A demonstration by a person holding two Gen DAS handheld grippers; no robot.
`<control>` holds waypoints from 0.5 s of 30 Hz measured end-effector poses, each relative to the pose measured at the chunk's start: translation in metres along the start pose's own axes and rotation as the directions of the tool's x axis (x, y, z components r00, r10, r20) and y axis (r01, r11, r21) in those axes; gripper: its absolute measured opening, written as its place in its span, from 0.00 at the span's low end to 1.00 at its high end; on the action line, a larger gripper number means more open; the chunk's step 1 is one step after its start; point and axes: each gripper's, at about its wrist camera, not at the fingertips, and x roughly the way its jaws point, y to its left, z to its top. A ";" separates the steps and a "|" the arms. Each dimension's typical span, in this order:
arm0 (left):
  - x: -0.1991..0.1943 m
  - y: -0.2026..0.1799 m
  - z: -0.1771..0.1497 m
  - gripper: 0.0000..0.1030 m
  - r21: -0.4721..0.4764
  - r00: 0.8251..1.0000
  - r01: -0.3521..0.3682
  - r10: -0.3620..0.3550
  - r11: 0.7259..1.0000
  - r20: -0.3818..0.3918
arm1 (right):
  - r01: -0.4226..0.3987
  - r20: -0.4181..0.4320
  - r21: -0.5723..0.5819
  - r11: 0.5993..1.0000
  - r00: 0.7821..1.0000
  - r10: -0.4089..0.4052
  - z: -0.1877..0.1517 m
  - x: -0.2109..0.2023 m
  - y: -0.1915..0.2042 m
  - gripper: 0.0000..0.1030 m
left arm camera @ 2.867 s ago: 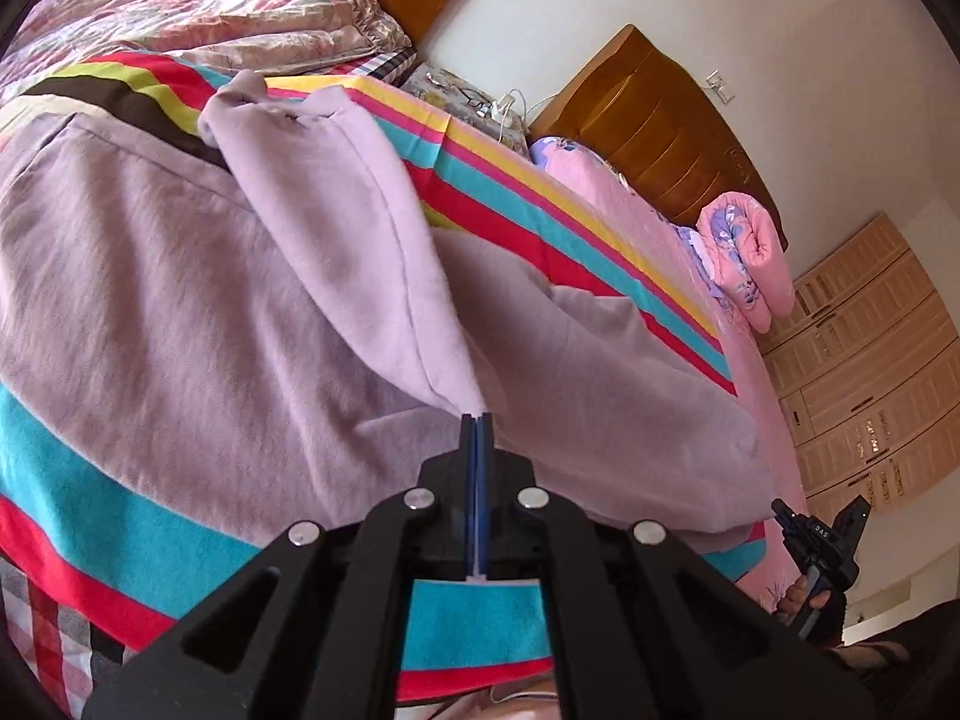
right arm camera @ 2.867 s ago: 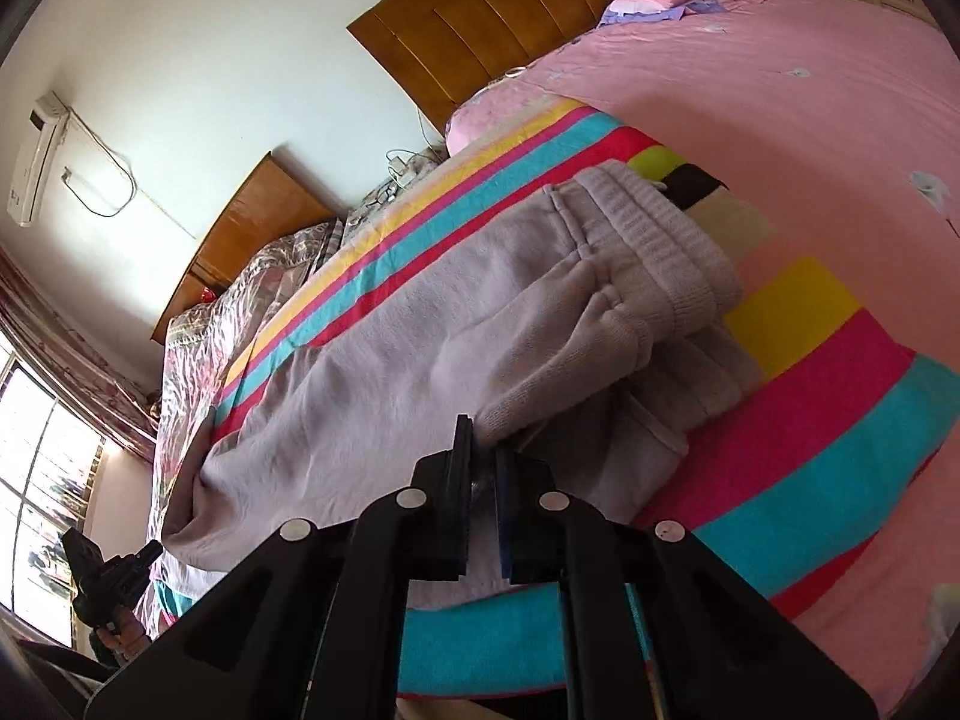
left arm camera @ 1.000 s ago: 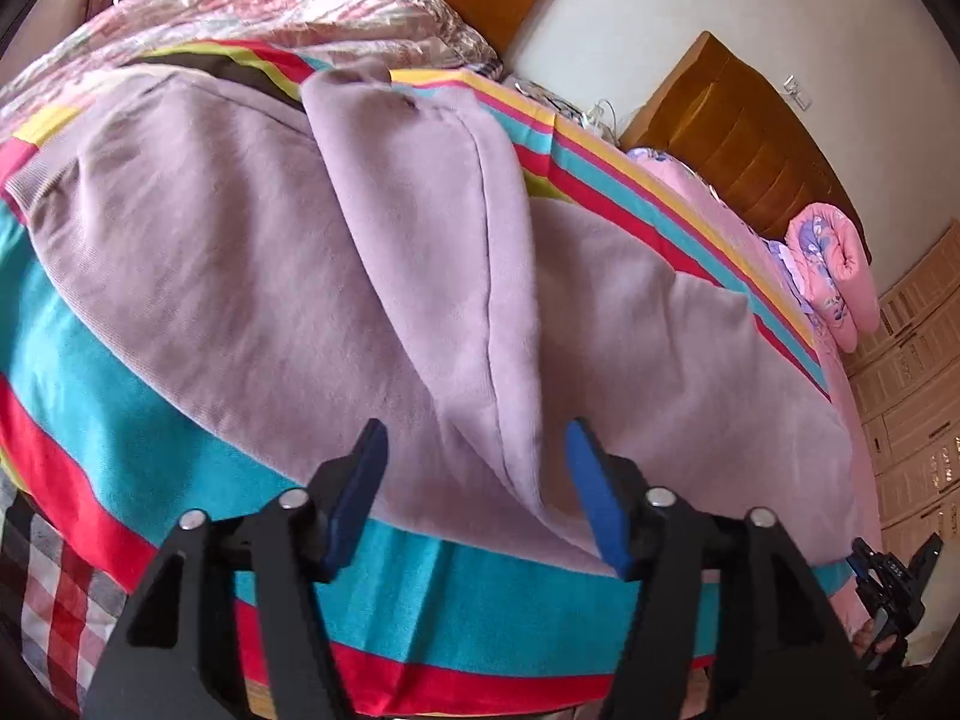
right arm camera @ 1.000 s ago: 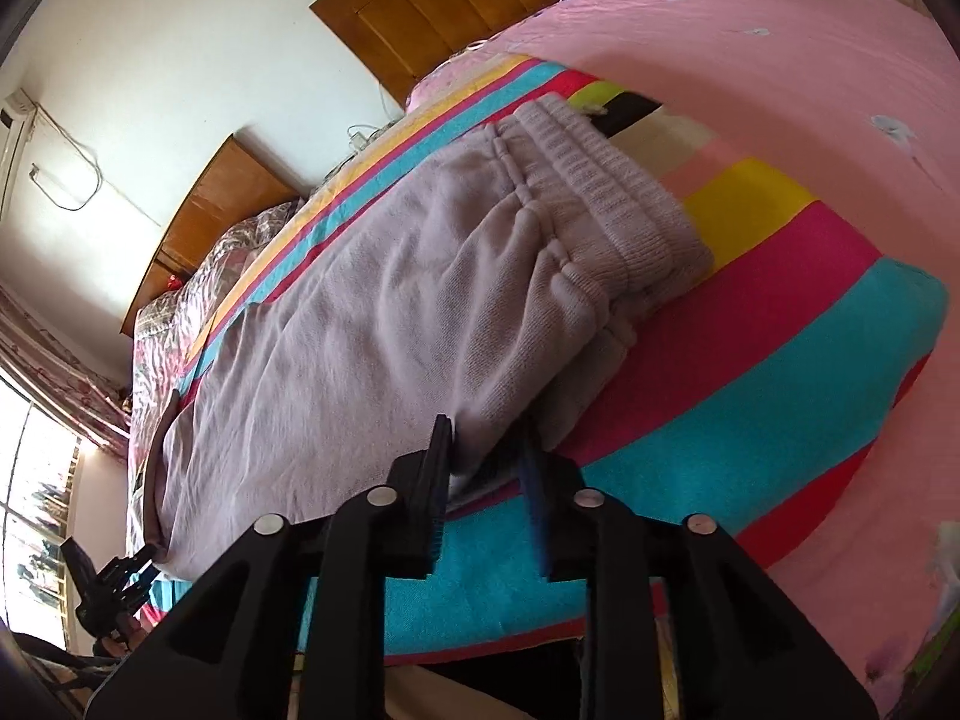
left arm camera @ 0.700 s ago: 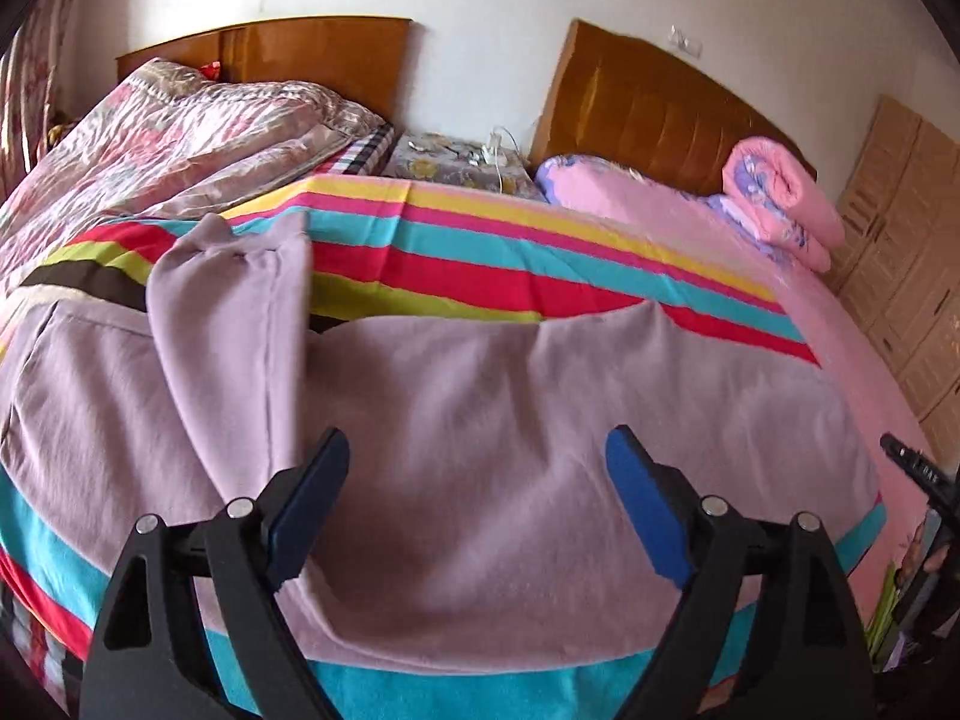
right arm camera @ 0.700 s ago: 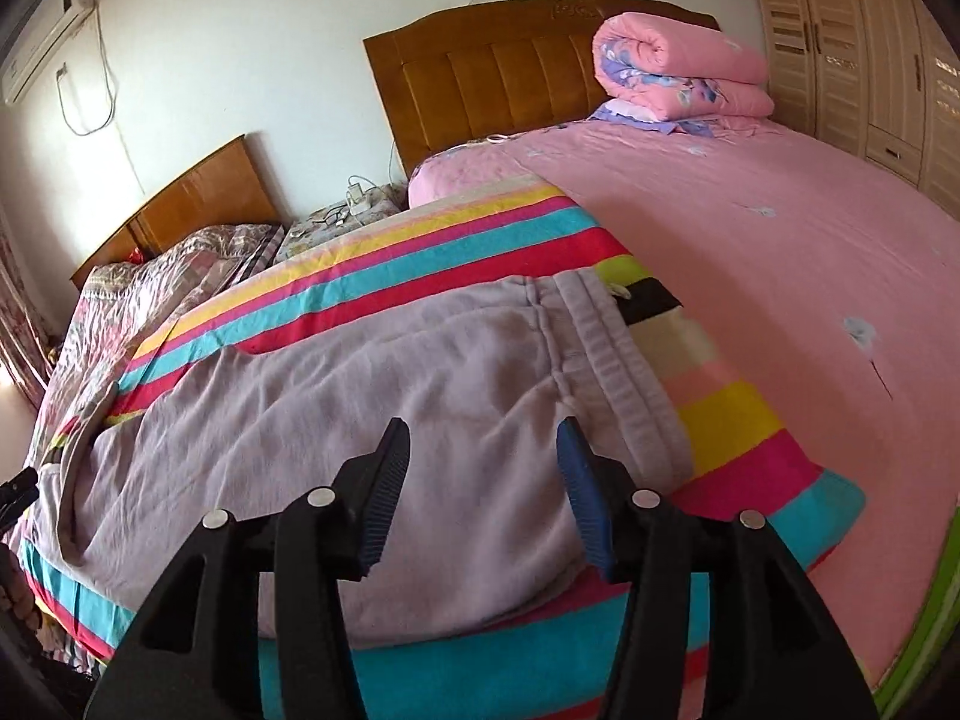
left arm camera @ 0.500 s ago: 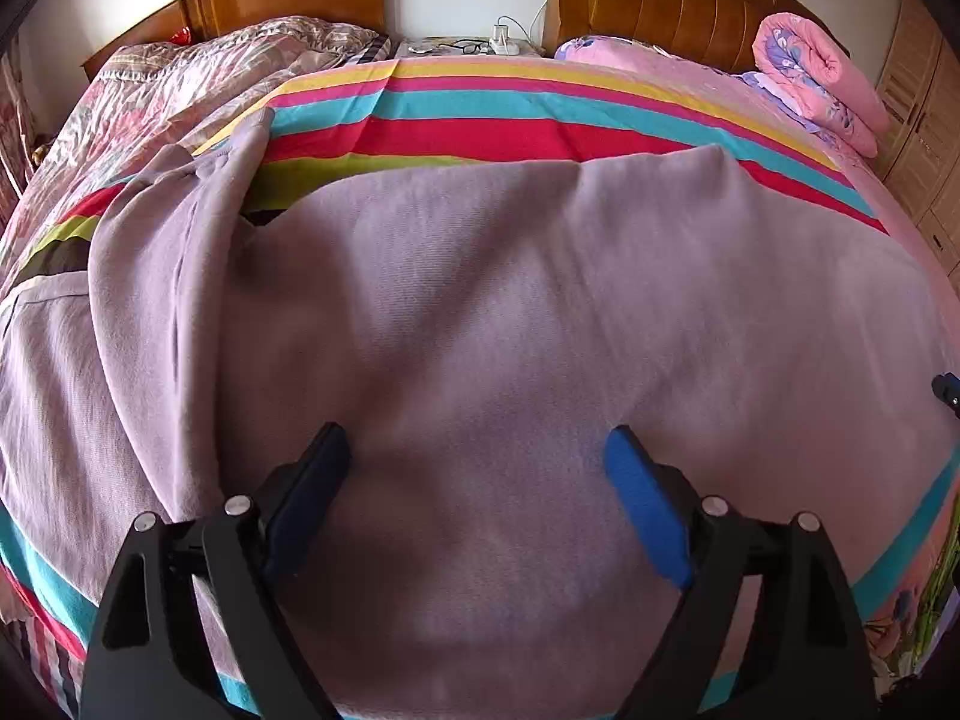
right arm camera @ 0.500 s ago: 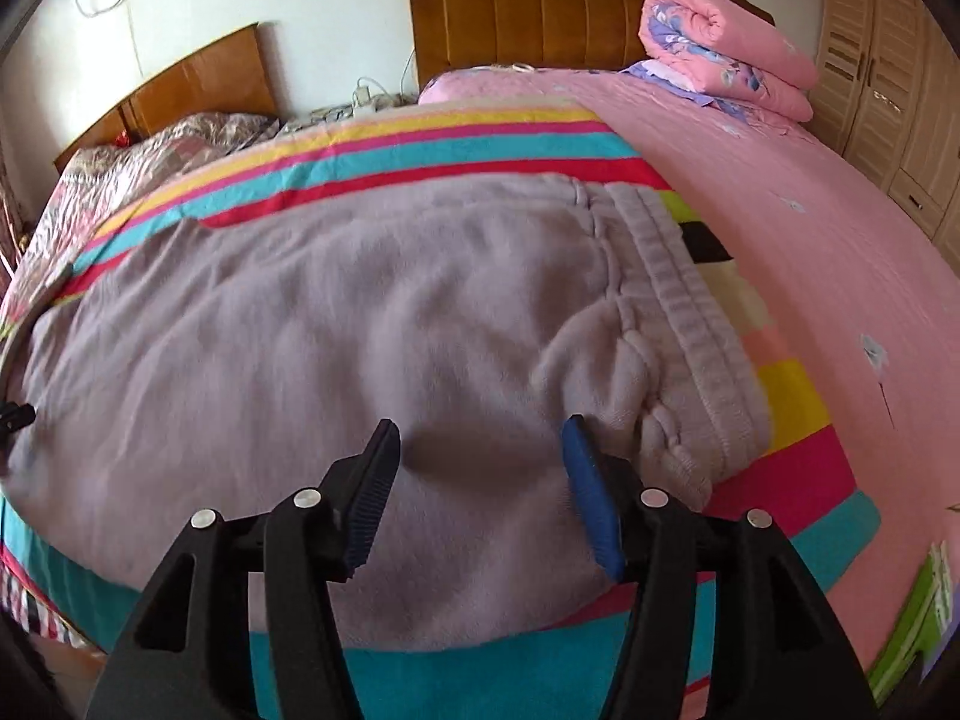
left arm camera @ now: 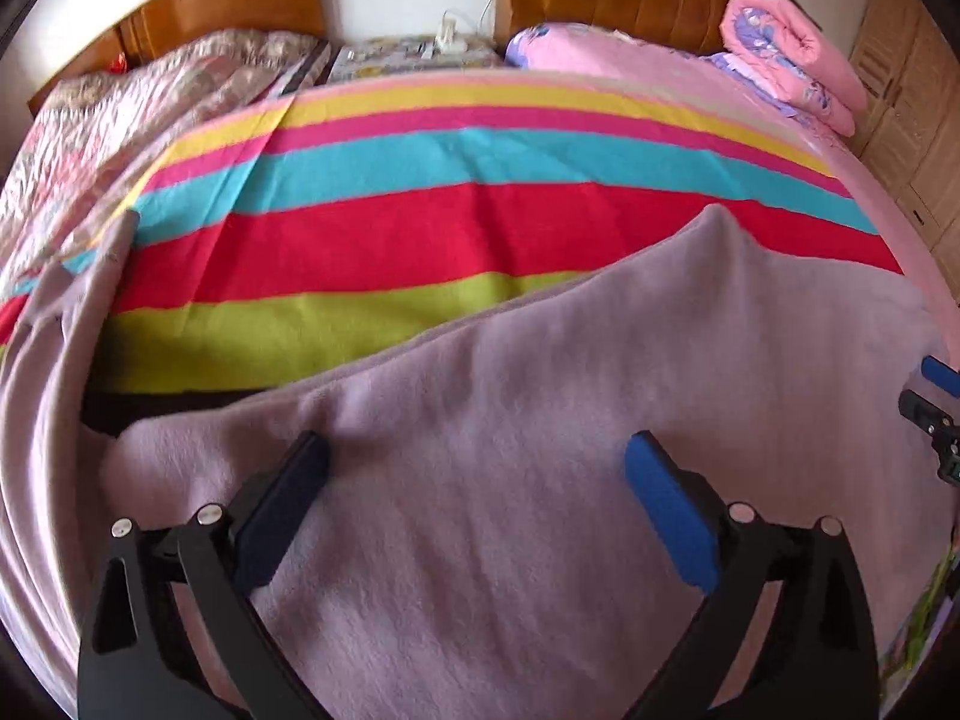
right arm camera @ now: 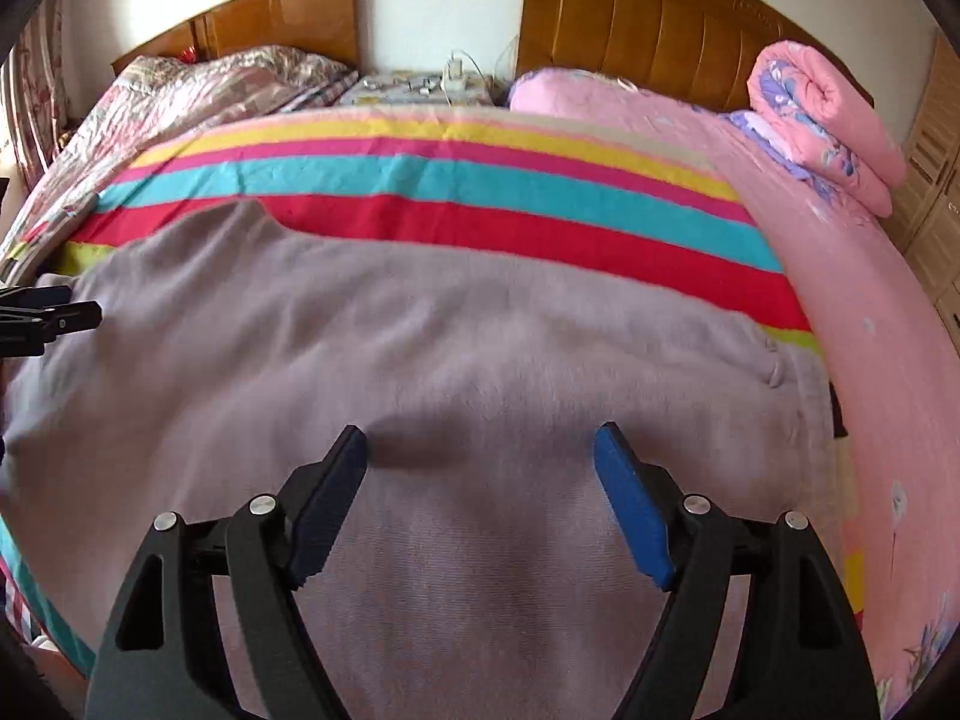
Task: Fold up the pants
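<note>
Nearest the left wrist camera, the left hand-held gripper has its jaws spread wide and opening, its blue pads hovering over the lilac pants with nothing pinched between them. The right hand-held gripper is likewise parted and opening above the same cloth, empty (whether the fingertips brush the fabric cannot be told).

The pants lie spread across the near part of the bed, on top of a striped blanket, with one leg trailing along the left side of the left view. In the right view the pants reach from the left gripper's tip, seen at the left edge, across to the pink bedsheet.

Beyond the blanket sit a rolled pink quilt, a cluttered nightstand between two wooden headboards, and a second bed with a floral cover. No containers show in either view.
</note>
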 end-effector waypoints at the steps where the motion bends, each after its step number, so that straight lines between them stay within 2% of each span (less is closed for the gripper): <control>1: 0.001 -0.002 -0.004 0.98 0.019 1.000 -0.006 0.006 1.000 -0.007 | -0.031 0.009 0.031 0.999 0.999 0.031 -0.002 -0.002 -0.007 0.76; 3: -0.012 0.005 -0.008 0.98 -0.002 1.000 0.024 -0.024 1.000 0.017 | -0.017 0.000 0.033 0.999 1.000 0.017 -0.002 -0.006 -0.011 0.76; 5: -0.037 0.022 -0.008 0.98 -0.038 0.995 0.037 -0.034 0.999 0.091 | 0.012 -0.012 0.040 0.999 1.000 -0.012 0.000 -0.006 -0.013 0.78; 7: -0.057 0.047 -0.004 0.98 -0.075 0.989 -0.003 0.015 0.997 0.148 | 0.030 -0.008 0.048 0.998 1.000 -0.029 0.004 -0.009 -0.013 0.78; 9: -0.068 0.080 0.003 0.98 -0.146 0.983 -0.052 0.076 0.988 0.168 | 0.033 0.031 0.066 0.997 0.999 -0.035 0.010 -0.018 -0.010 0.78; 11: -0.069 0.118 0.010 0.98 -0.236 0.977 -0.115 0.153 0.965 0.149 | 0.005 0.079 0.087 0.996 0.997 -0.012 0.017 -0.027 -0.003 0.77; 12: -0.065 0.134 0.013 0.97 -0.266 0.978 -0.130 0.168 0.955 0.126 | -0.010 0.103 0.084 0.996 0.995 0.002 0.021 -0.031 0.005 0.77; 15: -0.049 0.157 0.018 0.97 -0.269 0.979 -0.184 0.202 0.945 0.039 | -0.065 0.147 0.038 0.997 0.987 0.058 0.034 -0.037 0.034 0.77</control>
